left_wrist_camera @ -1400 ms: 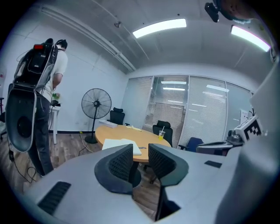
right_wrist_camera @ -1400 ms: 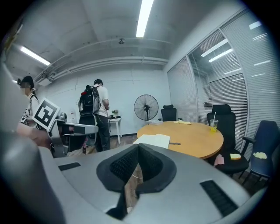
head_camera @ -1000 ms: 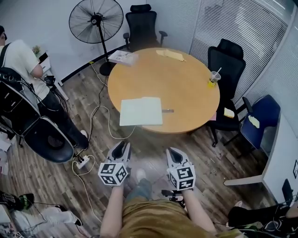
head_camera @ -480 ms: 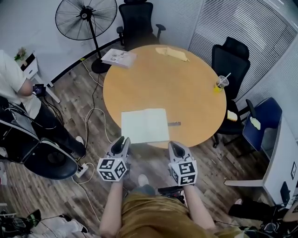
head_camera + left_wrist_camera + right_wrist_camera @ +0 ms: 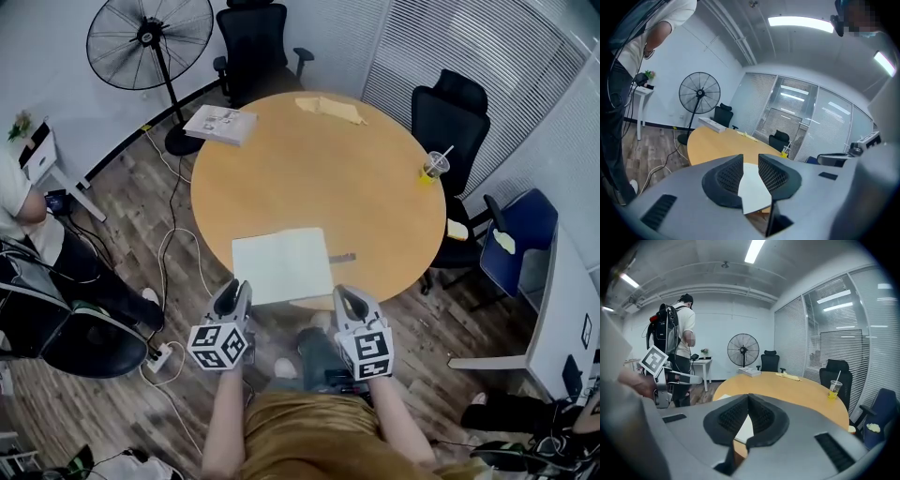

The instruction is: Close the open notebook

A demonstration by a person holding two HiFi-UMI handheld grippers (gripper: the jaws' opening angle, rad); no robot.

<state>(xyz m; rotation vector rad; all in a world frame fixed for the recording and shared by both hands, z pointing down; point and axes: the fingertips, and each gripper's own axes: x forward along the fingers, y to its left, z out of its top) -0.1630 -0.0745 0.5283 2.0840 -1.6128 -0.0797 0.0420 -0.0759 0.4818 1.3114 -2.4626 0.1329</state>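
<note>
An open notebook [image 5: 281, 265] with blank white pages lies flat near the front edge of the round wooden table [image 5: 319, 178]; a small pen [image 5: 342, 257] rests by its right side. My left gripper [image 5: 234, 289] hovers just short of the table edge, below the notebook's left corner, open with nothing between its pads. In the left gripper view, the left gripper [image 5: 750, 159] shows the notebook [image 5: 752, 187] beyond the gap. My right gripper [image 5: 345, 295] hangs below the notebook's right corner. In the right gripper view, the right gripper [image 5: 749, 397] has its tips touching, with the notebook [image 5: 744, 427] behind.
On the table are a cup with a straw [image 5: 432, 166], a yellow cloth [image 5: 328, 108] and a stack of papers [image 5: 219, 123]. Black chairs [image 5: 450, 117], a blue chair [image 5: 520, 239] and a standing fan [image 5: 150, 42] ring the table. A person [image 5: 19, 206] and cables [image 5: 178, 253] occupy the left.
Both grippers have come forward to the table's front edge, so the notebook now lies just ahead of their tips. Neither gripper's jaws have visibly changed.
</note>
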